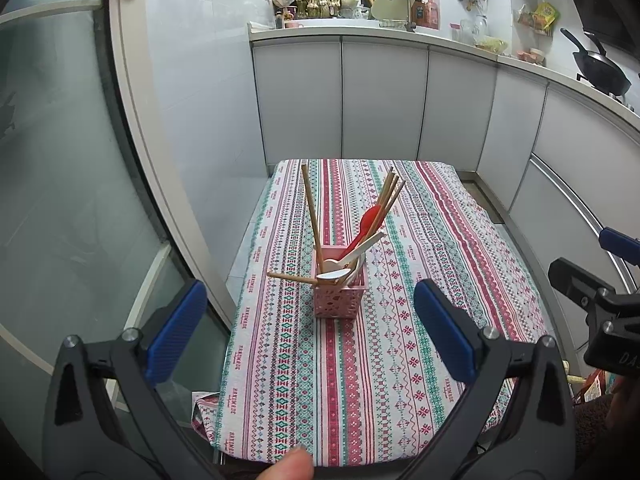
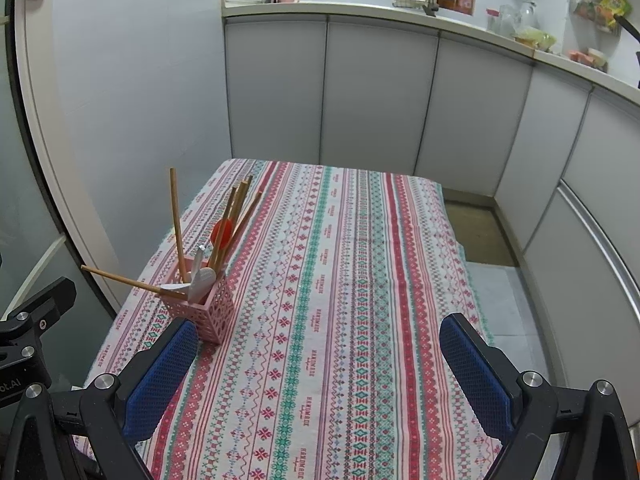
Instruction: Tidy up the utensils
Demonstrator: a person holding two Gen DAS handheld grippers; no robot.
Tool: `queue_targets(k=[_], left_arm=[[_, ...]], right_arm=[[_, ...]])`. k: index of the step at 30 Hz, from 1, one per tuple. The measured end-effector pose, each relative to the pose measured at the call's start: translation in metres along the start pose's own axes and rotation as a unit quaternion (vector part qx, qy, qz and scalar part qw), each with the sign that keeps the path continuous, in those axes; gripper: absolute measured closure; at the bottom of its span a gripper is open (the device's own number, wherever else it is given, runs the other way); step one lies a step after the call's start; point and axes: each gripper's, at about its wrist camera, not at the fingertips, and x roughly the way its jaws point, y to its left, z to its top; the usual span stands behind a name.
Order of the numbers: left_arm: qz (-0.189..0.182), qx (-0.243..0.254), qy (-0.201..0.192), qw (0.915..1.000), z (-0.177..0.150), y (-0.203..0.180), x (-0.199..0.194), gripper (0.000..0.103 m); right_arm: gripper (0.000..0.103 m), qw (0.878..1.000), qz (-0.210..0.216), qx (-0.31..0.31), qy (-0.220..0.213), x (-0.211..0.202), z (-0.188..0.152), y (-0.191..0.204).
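Pink holder stood mid-table, packed: chopsticks, red spoon, white spoons. One chopstick lay across rim, liable to slide off if nudged. Left gripper and right gripper: fingers apart, empty, near table edge.

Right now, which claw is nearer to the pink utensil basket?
Left, judging by the views. The left claw faces the pink utensil basket head-on; the right claw sits off to the basket's right.
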Motion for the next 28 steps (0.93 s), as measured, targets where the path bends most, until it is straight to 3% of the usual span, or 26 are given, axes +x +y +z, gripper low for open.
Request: queue_targets(k=[28], left_arm=[[-0.004, 0.003, 0.007, 1.0, -0.0002, -0.002, 0.0049, 0.0]], right_arm=[[0.003, 1.0, 0.007, 0.006, 0.001, 0.0038, 0.002, -0.0006]])
